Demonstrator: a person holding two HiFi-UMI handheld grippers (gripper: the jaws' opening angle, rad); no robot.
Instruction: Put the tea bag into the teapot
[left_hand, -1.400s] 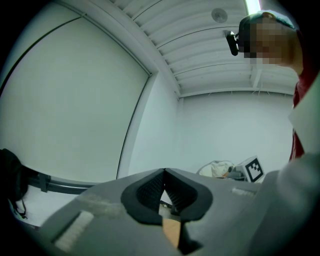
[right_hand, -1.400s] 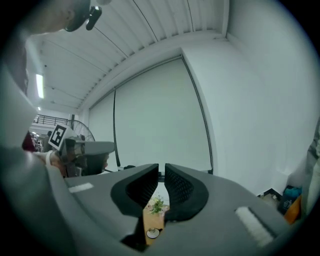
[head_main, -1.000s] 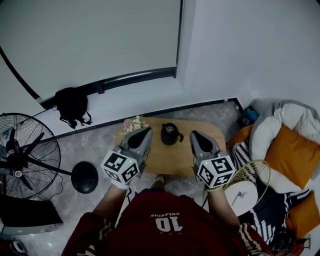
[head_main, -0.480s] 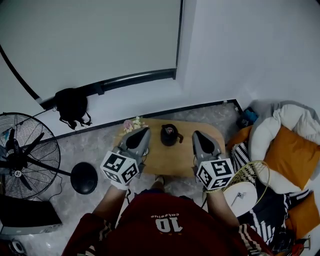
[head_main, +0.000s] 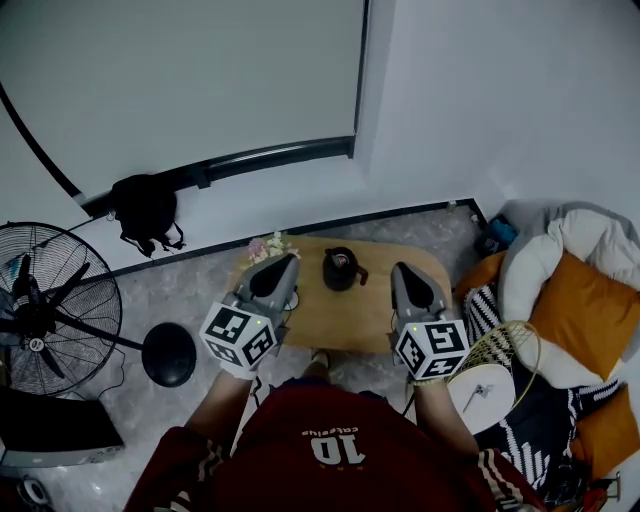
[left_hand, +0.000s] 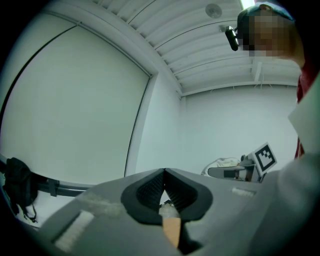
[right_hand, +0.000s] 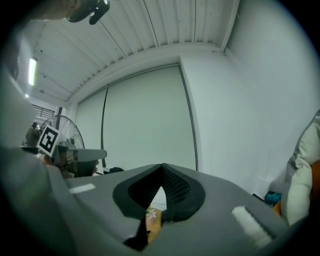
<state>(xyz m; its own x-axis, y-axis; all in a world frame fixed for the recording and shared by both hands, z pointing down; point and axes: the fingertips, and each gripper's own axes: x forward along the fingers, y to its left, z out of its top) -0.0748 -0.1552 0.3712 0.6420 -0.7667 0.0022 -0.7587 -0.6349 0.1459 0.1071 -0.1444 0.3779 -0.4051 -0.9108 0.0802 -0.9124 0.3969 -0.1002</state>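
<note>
You hold both grippers up and level above the small wooden table, one on each side of the dark teapot. The teapot stands upright on the far half of the table, between the two gripper tips and apart from both.

Your left gripper has its jaws pressed together. In the left gripper view the ribbed pads meet at the tip, and only a thin sliver of the table shows through the gap below them. Nothing is pinched there. Your right gripper is the same: its jaws are closed tip to tip with nothing between them, and a strip of table with the small bunch of flowers shows under the pads.

The tea bag cannot be made out in any view. A small pale spot shows on top of the teapot, too small to tell what it is.

The flowers sit at the table's far left corner, just beyond your left gripper. On the floor to your left stands a fan, and a black bag lies against the wall behind it. To your right an orange cushion rests on a white seat
</note>
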